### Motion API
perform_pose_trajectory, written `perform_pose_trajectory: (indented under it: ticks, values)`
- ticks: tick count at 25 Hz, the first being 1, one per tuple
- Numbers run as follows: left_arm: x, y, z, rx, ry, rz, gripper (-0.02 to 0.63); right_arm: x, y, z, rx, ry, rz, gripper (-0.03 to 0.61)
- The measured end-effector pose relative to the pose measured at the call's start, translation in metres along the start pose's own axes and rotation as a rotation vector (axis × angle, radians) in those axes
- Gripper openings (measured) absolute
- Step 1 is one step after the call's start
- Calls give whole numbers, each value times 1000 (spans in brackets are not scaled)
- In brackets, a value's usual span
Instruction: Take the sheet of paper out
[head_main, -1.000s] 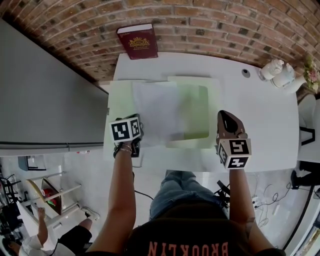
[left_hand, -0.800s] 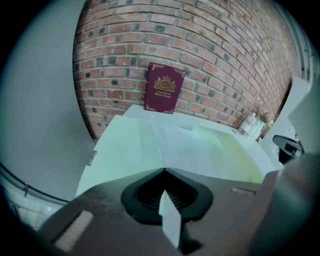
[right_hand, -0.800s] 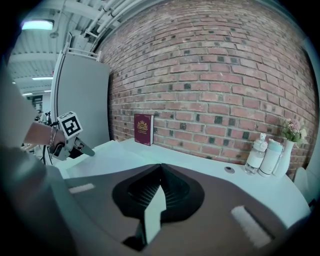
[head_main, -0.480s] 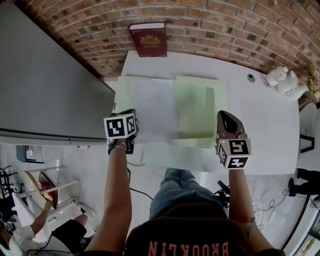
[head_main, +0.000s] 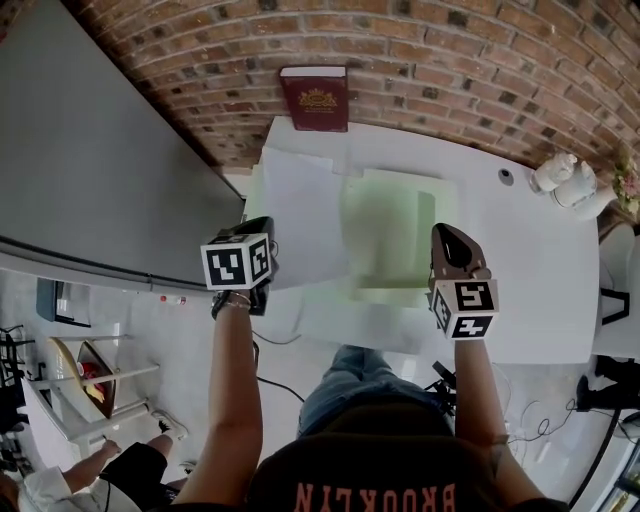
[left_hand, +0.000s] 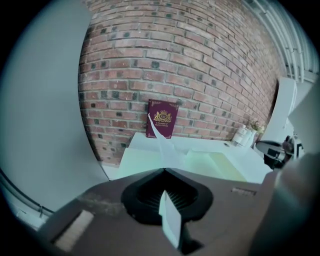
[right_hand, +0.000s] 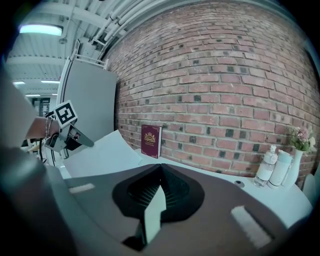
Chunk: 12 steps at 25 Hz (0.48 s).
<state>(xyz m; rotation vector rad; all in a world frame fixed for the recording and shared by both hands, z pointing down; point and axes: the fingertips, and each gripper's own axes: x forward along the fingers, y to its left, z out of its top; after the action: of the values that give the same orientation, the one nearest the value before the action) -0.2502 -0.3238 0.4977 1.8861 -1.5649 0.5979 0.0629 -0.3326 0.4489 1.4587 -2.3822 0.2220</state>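
Sheet of paper (head_main: 300, 210) slants up above the white table (head_main: 520, 260) and the open green folder (head_main: 390, 225). We see our left gripper (left_hand: 163, 172) with jaws clamped on the sheet's near corner. Our right gripper (right_hand: 161, 166) has its jaws closed on the folder's edge.

White sheet (head_main: 303, 215) (pale-green folder (head_main: 395, 225))

Your sheet of paper (head_main: 300, 210) is thin and matt; the green folder (head_main: 400, 220) looks smooth, slightly translucent plastic; table (head_main: 530, 260) smooth white; brick wall (head_main: 450, 60) rough.
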Motion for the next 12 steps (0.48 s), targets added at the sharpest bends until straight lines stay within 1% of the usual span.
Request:
perform_pose_trajectory:
  ticks: [5,12]
  values:
    - [-15,-10,24,51,-54,-10,2,-2,-3,10,-1,-20,-11,0]
    - [-29,-23,51,91,-130,-17,2,-10,-26,26,16,-63,-71,0]
